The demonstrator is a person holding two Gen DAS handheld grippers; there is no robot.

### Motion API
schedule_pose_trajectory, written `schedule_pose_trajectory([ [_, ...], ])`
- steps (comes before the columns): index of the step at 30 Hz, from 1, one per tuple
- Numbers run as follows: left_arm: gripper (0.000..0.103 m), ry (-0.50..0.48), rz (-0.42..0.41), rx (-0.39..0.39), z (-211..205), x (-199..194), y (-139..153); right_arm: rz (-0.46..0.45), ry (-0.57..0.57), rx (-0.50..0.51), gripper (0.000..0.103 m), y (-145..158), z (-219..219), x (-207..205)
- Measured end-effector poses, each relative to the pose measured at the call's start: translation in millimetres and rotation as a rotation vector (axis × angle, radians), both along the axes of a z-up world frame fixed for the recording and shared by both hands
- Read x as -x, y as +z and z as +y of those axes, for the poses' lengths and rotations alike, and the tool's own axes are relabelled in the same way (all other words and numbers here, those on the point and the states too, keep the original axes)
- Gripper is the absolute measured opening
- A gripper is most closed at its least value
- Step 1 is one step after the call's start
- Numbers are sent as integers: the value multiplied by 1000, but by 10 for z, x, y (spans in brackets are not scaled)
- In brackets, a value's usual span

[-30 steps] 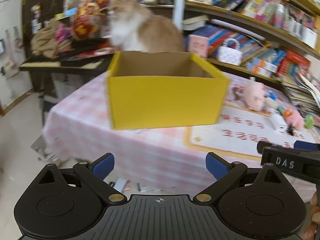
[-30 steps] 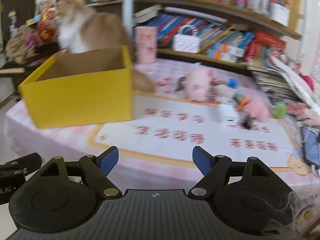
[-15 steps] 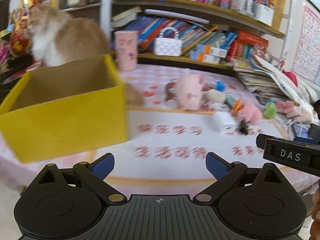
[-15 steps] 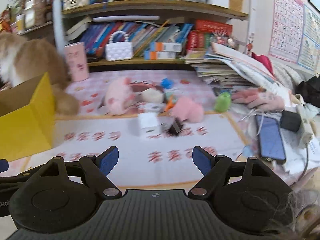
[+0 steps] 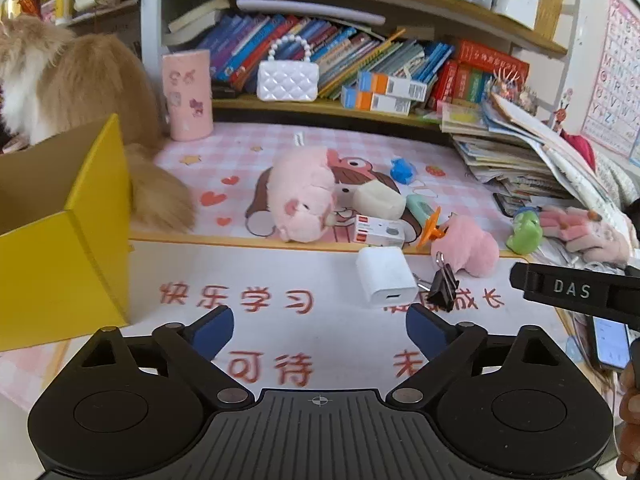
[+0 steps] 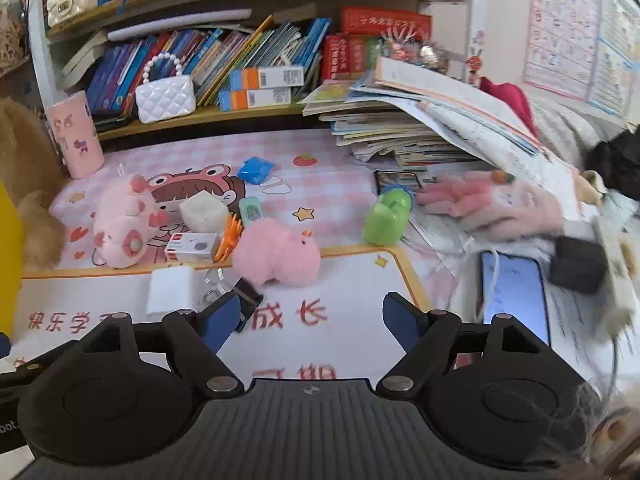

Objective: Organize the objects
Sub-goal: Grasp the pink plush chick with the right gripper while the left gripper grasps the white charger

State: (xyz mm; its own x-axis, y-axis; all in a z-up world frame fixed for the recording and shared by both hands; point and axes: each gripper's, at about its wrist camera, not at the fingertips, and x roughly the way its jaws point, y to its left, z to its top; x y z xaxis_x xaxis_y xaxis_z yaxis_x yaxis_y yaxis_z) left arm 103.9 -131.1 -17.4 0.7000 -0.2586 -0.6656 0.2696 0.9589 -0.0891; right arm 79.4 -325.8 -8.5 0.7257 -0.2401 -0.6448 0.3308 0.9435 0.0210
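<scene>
Low in its own frame, the left gripper (image 5: 319, 330) has nothing between its jaws, which are closing, above the white mat (image 5: 320, 312) with red characters; the white charger block (image 5: 385, 276) and black binder clip (image 5: 442, 286) lie just above its right finger, and the pink plush pig (image 5: 304, 196) sits at mid-frame. The yellow box (image 5: 60, 248) fills the left edge. The right gripper (image 6: 311, 316) is released and empty, the fluffy pink toy (image 6: 276, 252) just above its gap and the green toy (image 6: 388, 216) to the upper right. A second ago the box stood centred in the left view; both views have since swung toward the toy cluster.
</scene>
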Motion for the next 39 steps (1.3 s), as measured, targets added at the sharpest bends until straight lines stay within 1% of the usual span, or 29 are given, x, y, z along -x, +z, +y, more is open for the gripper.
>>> schedule_pose_trajectory([
  [3,91,6,25,-17,-168,-133,-38,12,41,-2,77,-38,-109,-167],
  [8,91,3,51,-43,-477,-348,-138,70,110,-65,77,-130,-298,-467],
  [13,90,9,50,-88,-732,-537,-240,104,207,-47,77,-184,-360,-734],
  [15,85,21,59,-98,-782,-610,-277,123,225,-46,77,-210,-390,-834],
  [18,79,38,79,-101,-816,-701,-334,128,253,-26,77,-240,-426,-951],
  [22,68,37,130,-92,-846,-817,-440,138,313,-18,80,-297,-430,-1102],
  [23,62,34,140,-84,-842,-829,-458,146,332,-19,80,-317,-419,-1140],
  [24,59,36,144,-80,-838,-830,-470,156,349,-24,80,-338,-410,-1180],
  [26,42,31,129,-98,-835,-812,-467,176,367,-38,80,-396,-399,-1255],
  [27,42,26,123,-103,-823,-806,-465,185,376,-48,77,-422,-397,-1289],
  [29,42,26,133,-90,-762,-814,-452,189,395,-60,68,-460,-388,-1338],
  [31,41,61,140,-74,-670,-816,-419,175,408,-49,66,-452,-369,-1358],
  [33,41,95,127,-46,-551,-787,-356,148,419,-20,61,-409,-352,-1353],
  [35,41,125,103,-15,-424,-730,-267,113,412,-2,47,-327,-354,-1320],
  [36,41,139,89,-1,-364,-697,-223,98,406,-1,44,-272,-361,-1300],
  [37,41,155,71,16,-294,-652,-182,82,397,-3,37,-221,-372,-1274],
  [39,41,184,51,43,-182,-570,-128,51,392,-3,37,-139,-373,-1214],
])
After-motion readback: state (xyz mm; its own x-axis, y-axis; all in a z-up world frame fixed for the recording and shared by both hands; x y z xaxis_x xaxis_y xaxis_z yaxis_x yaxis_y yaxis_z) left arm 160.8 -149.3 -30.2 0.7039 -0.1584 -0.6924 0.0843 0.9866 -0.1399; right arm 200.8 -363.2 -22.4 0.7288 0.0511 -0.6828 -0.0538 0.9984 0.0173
